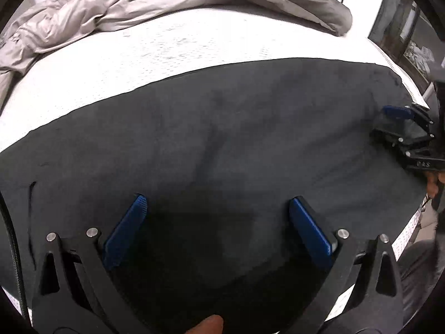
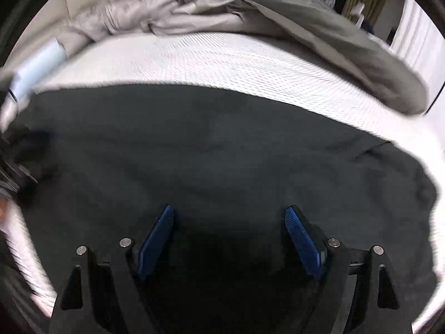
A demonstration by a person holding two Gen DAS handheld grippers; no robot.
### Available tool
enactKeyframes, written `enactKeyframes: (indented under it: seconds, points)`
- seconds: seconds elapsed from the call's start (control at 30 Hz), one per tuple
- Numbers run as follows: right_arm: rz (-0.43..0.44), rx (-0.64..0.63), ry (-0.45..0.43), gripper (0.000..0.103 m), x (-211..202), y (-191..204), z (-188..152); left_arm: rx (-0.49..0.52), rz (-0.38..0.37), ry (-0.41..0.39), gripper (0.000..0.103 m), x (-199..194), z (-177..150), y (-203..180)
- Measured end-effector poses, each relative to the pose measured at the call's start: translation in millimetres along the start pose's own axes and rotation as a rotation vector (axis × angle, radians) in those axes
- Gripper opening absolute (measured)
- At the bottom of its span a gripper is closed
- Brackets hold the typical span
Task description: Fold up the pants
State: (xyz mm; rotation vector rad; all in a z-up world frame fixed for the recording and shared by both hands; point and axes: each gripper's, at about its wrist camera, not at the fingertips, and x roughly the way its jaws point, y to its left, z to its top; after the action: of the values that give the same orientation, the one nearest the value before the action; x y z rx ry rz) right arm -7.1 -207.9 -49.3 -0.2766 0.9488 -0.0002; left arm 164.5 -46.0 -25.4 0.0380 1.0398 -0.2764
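Dark grey pants (image 1: 222,128) lie flat across a white mattress (image 1: 167,44), filling the lower half of both wrist views (image 2: 211,150). My left gripper (image 1: 217,203) hovers just above the cloth with its blue pads spread wide and nothing between them. My right gripper (image 2: 229,211) is open too, pointing down at the pants, with only flat cloth below the gap. In the left wrist view the right gripper (image 1: 389,123) shows at the right edge over the pants' end. A blurred dark shape at the left edge of the right wrist view is the left gripper (image 2: 19,164).
A rumpled grey-beige duvet (image 1: 155,5) is piled along the far side of the mattress (image 2: 222,64). The duvet (image 2: 306,27) slopes down to the right. Dark furniture (image 1: 403,33) stands beyond the bed's right edge. A fingertip (image 1: 208,325) shows at the bottom.
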Motion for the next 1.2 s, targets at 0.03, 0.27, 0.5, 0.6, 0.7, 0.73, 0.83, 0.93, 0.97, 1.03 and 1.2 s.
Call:
enactKeyframes:
  seconds: [0.03,0.27,0.5,0.6,0.7,0.73,0.83,0.93,0.97,1.03,1.2]
  points:
    - [-0.056,0.007,-0.003,0.085,0.0,-12.4,-2.6,-0.011,0.006,-0.002,0.102,-2.1,-3.0,7.4]
    - [-0.206,0.293,0.000,0.089,-3.6,-106.3,-39.1,-0.089,0.035,-0.019,0.102,-8.3,-7.4,53.3]
    - [-0.019,0.243,-0.099,0.090,-31.7,-63.7,-15.7,-0.074,-0.051,-0.091,0.102,-26.3,17.7,26.9]
    - [0.079,0.164,-0.072,0.090,-21.5,-20.4,5.2,-0.041,-0.107,-0.042,0.102,-8.5,30.8,-3.0]
    - [0.171,0.042,-0.020,0.090,-7.1,29.5,12.6,0.057,-0.187,0.022,0.102,7.5,28.3,-38.5]
    - [0.173,0.002,-0.004,0.090,-4.2,43.1,10.7,0.111,-0.179,0.031,0.102,9.5,23.7,-48.7]
    - [0.157,-0.079,0.015,0.090,-0.3,57.5,-3.0,0.226,-0.125,0.038,0.102,11.5,7.9,-56.3]
    - [0.129,-0.052,0.013,0.090,-9.4,26.2,-21.0,0.175,-0.134,0.034,0.102,2.4,-2.2,-25.1]
    - [0.093,-0.018,0.020,0.091,-11.2,5.2,-29.2,0.153,-0.111,0.029,0.103,-0.3,-4.9,-12.5]
    - [-0.030,0.046,0.032,0.092,-10.8,-32.4,-43.5,0.081,-0.076,0.024,0.103,-4.3,-11.1,17.9]
    - [-0.124,0.226,0.013,0.092,-21.4,-89.0,-61.1,0.010,-0.030,-0.008,0.102,-12.7,-8.5,38.7]
